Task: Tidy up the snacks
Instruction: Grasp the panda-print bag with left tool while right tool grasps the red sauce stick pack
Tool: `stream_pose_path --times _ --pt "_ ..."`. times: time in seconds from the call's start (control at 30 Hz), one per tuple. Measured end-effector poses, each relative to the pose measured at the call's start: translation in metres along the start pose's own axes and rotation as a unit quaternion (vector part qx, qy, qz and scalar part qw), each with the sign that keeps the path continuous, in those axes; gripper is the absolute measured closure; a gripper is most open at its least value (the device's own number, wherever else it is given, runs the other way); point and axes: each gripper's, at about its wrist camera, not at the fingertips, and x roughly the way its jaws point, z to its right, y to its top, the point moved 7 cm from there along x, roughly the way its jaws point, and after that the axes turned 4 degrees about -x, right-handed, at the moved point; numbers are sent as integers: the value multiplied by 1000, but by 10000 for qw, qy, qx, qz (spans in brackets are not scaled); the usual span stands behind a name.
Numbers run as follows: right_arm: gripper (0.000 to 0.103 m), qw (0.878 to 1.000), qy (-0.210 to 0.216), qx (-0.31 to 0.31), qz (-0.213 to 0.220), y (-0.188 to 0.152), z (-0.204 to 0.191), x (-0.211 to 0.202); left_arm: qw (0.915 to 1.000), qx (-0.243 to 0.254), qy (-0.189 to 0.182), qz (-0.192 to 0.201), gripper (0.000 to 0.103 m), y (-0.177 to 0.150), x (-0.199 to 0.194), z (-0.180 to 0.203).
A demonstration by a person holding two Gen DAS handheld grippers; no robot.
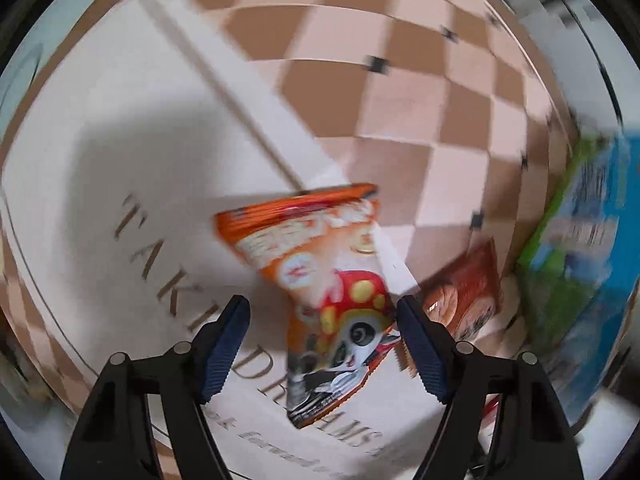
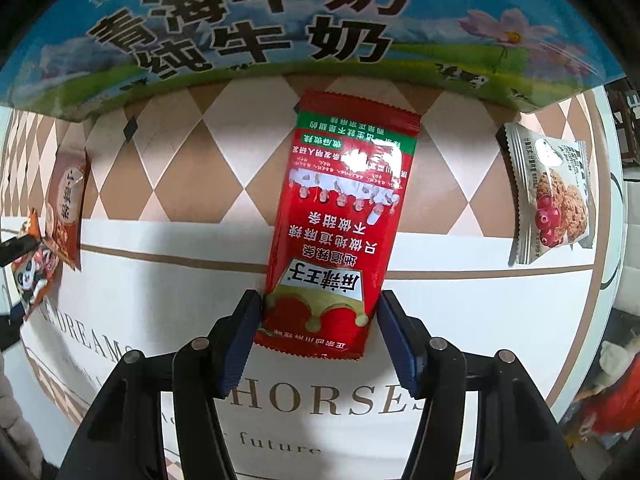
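Red foil fills the right wrist view: a long red packet lies flat on the patterned cloth below the milk carton, its near end between the right gripper — blue pads touching both edges, seemingly clamped. The left gripper hangs apart over an orange packet, one pad brushing it. Pick-up stage, I judge; next comes lifting. The left view is blurred, so contact is uncertain.
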Motion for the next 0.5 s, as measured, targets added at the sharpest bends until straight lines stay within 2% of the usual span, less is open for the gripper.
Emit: stream_pose_path --times 0.03,0.1,0.17,0.33,0.4,0.5 --pt "41 10000 7 -24 -29 -1 3 0 9989 410 205 3 29 -1 2 7" --pt "41 10000 27 -46 -75 -2 4 1 9954 844 437 82 29 -2 0 14" --pt "41 9999 97 -9 -123 -1 7 2 9945 939 444 148 28 -1 -8 14" --pt "37 9991 274 248 -210 1 15 4 9995 40 -319 -3 28 13 -28 8" --pt "35 9990 239 287 -227 5 16 5 9994 -154 -310 -96 28 19 -24 7" --pt "35 9994 85 212 -248 13 14 6 9993 -233 -56 -287 28 25 -6 0"
